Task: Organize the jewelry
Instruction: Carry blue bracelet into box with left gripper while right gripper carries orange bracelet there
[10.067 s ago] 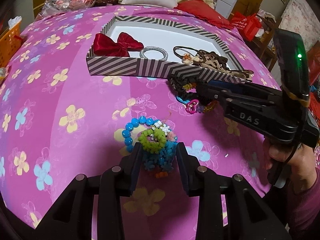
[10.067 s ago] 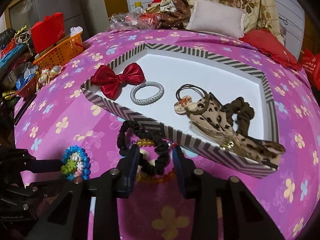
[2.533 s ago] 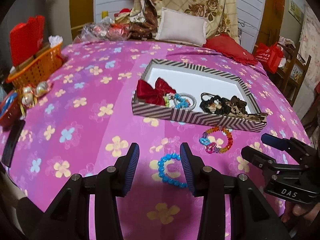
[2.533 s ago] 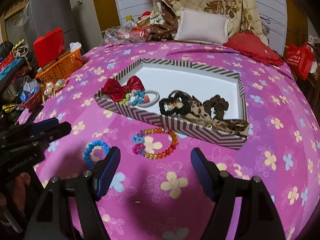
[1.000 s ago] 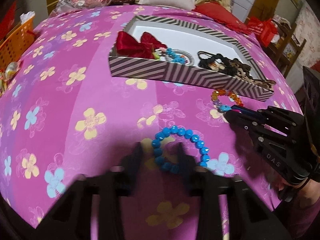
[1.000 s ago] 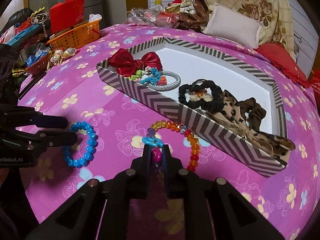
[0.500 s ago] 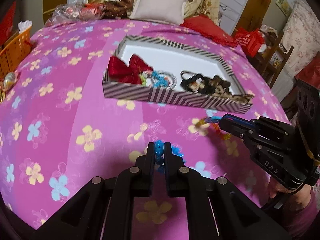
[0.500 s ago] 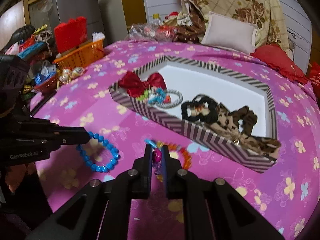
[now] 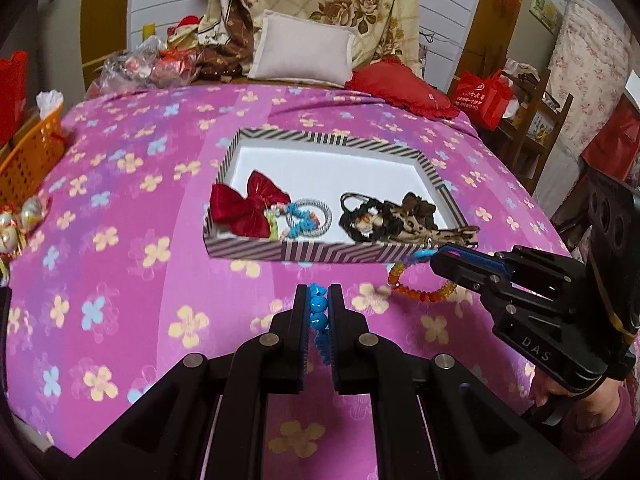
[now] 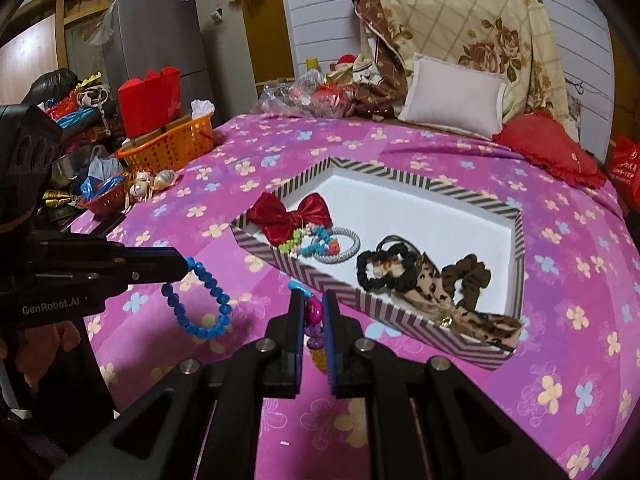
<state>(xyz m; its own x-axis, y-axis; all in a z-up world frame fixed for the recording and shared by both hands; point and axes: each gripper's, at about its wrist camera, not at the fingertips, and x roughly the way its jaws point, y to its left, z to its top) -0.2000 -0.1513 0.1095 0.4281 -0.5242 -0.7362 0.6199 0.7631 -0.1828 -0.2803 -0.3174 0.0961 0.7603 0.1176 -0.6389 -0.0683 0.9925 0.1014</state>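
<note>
My left gripper [image 9: 318,295] is shut on a blue bead bracelet [image 9: 319,322], which dangles clear of the bed as a blue bead bracelet [image 10: 200,300] in the right wrist view. My right gripper [image 10: 311,300] is shut on an orange bead bracelet with pink and blue charms [image 10: 314,314]; in the left wrist view that orange bracelet [image 9: 416,286] hangs from the right gripper [image 9: 438,258]. Beyond both lies a striped tray [image 9: 280,250] holding a red bow [image 9: 248,208], a grey hair tie [image 9: 316,216] and dark scrunchies [image 9: 384,220].
Everything rests on a pink flowered bedspread [image 9: 120,220]. An orange basket [image 10: 172,146] and clutter stand at the left edge. A white pillow [image 9: 304,50] and red cushion [image 9: 400,88] lie at the bed's far end. A hand [image 9: 576,396] holds the right gripper.
Both grippers have risen off the bedspread, each lifting its bracelet; the bracelets now hang in the air, and the tray looks farther below.
</note>
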